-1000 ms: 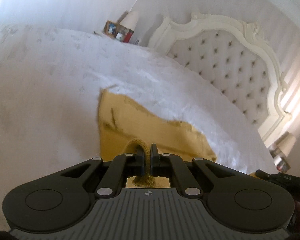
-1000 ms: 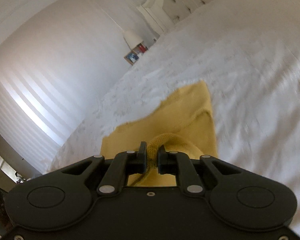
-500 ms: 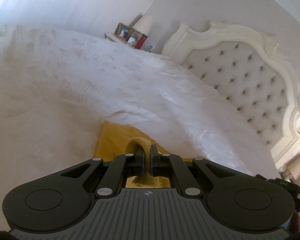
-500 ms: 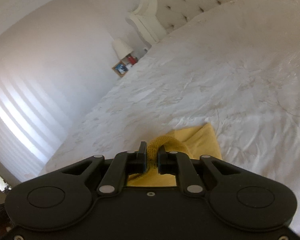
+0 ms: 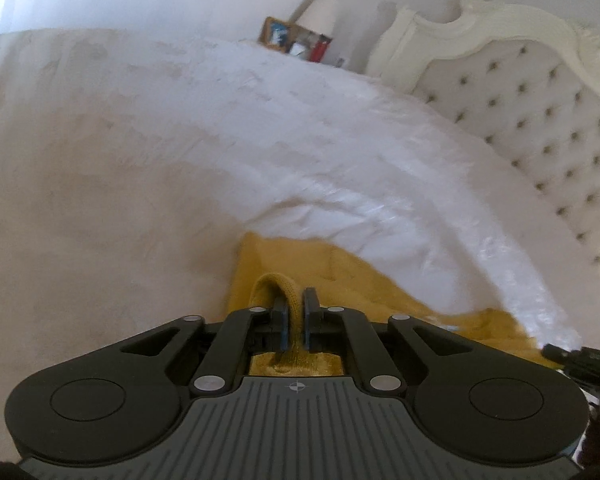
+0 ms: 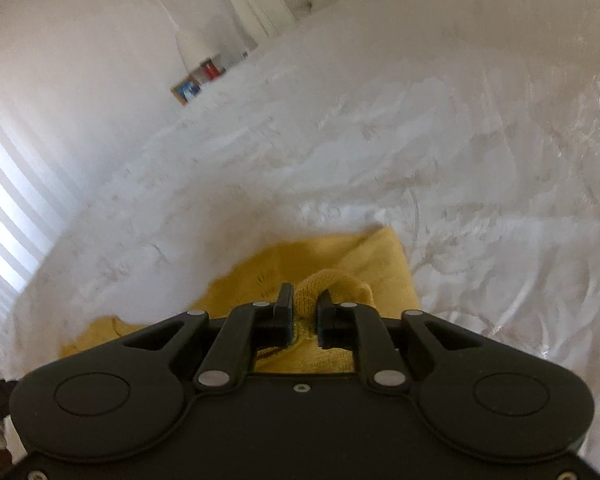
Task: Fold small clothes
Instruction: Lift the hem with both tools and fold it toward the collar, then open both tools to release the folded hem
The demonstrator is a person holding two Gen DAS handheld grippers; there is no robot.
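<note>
One yellow knitted garment (image 5: 364,288) lies spread on the white bed (image 5: 140,168), a bunched edge pinched in each hand-held gripper. The left hand-held gripper (image 5: 296,312) clamps its fold tight; the right hand-held gripper (image 6: 305,312) has just been opening, its jaws now apart with cloth between them, probably letting go. Since a second ago both have carried the edge forward and down, so this fold looks laid. A padded headboard (image 5: 540,120), lamp (image 5: 320,12) and picture frame (image 5: 276,32) stand well clear.
</note>
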